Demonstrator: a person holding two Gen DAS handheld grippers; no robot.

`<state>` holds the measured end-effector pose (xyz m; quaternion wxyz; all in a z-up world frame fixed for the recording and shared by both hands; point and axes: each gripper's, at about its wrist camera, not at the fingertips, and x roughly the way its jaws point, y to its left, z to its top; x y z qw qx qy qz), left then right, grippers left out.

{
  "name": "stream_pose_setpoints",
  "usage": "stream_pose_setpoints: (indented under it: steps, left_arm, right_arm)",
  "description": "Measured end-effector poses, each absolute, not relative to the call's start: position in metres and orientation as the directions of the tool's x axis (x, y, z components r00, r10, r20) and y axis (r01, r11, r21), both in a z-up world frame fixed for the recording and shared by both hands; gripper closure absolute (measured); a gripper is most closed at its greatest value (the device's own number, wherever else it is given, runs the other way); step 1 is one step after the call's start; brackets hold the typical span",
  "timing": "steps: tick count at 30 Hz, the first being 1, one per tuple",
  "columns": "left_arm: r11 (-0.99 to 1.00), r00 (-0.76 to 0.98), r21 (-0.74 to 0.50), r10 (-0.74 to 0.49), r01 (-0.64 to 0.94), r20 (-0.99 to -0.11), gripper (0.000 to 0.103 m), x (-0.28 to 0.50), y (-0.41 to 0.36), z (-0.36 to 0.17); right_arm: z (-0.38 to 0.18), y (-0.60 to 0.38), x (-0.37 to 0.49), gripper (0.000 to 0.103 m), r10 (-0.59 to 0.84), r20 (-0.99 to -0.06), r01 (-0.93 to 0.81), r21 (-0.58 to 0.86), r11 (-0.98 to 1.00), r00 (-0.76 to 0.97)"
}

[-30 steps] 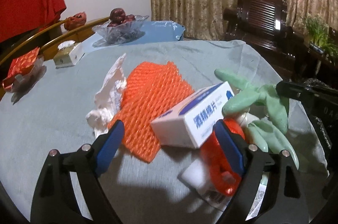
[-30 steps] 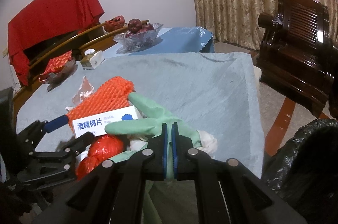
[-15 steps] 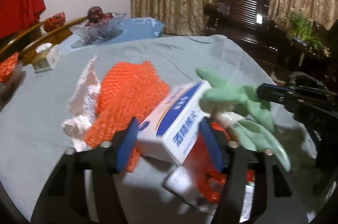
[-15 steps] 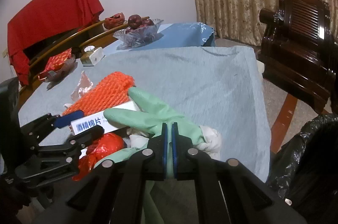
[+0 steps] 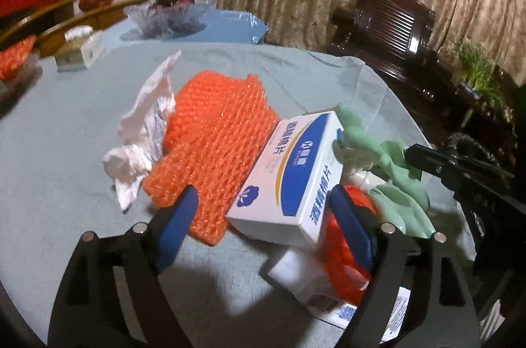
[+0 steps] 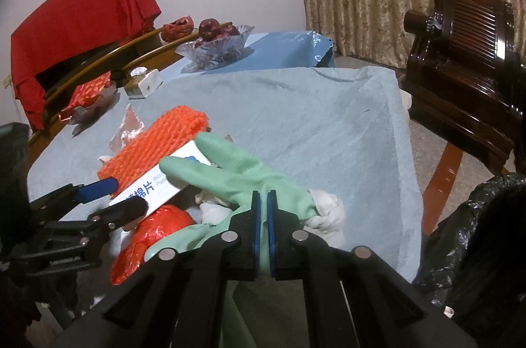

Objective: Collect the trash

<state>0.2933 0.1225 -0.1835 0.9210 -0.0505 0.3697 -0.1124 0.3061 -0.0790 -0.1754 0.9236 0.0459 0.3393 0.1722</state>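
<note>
The left gripper (image 5: 263, 216) is seen with its jaws spread wide, having just been opening again after a brief closing. The white-and-blue box (image 5: 296, 177) lies tilted between its fingers, resting on the orange foam net (image 5: 213, 147); the far finger appears to sit against the box's side, though contact cannot be told for certain. Ahead and to the left of this gripper a crumpled white wrapper (image 5: 141, 137) is spread on the blue-grey cloth (image 5: 65, 134). The right gripper (image 6: 262, 223) is clamped together on the green rubber glove (image 6: 236, 174), whose fingers are draped over the box. A red plastic bag (image 6: 148, 236) is bunched beneath, left of the clamped jaws.
</note>
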Motion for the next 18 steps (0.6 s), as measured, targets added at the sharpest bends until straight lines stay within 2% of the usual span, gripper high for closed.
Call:
stream_pose_setpoints:
  steps: [7, 9, 14, 18]
  left_arm:
    - [0.947, 0.658, -0.258, -0.320, 0.192, -0.681, 0.022, 0.307, 0.121, -0.193]
    - [0.937, 0.649, -0.294, -0.345, 0.191, -0.678, 0.031, 0.310, 0.121, -0.193]
    - [0.905, 0.623, -0.360, -0.418, 0.226, -0.661, 0.039, 0.301, 0.113, -0.186]
    - [0.906, 0.624, -0.332, -0.421, 0.261, -0.658, 0.035, 0.289, 0.102, -0.180]
  right_arm:
    - [-0.178, -0.077, 0.307, 0.099, 0.347, -0.618, -0.290, 0.196, 0.937, 0.706]
    - [-0.178, -0.078, 0.307, 0.099, 0.347, -0.617, -0.289, 0.197, 0.937, 0.706]
    - [-0.177, -0.082, 0.307, 0.099, 0.343, -0.614, -0.285, 0.194, 0.939, 0.710]
    - [-0.178, -0.084, 0.307, 0.099, 0.343, -0.614, -0.283, 0.196, 0.939, 0.711]
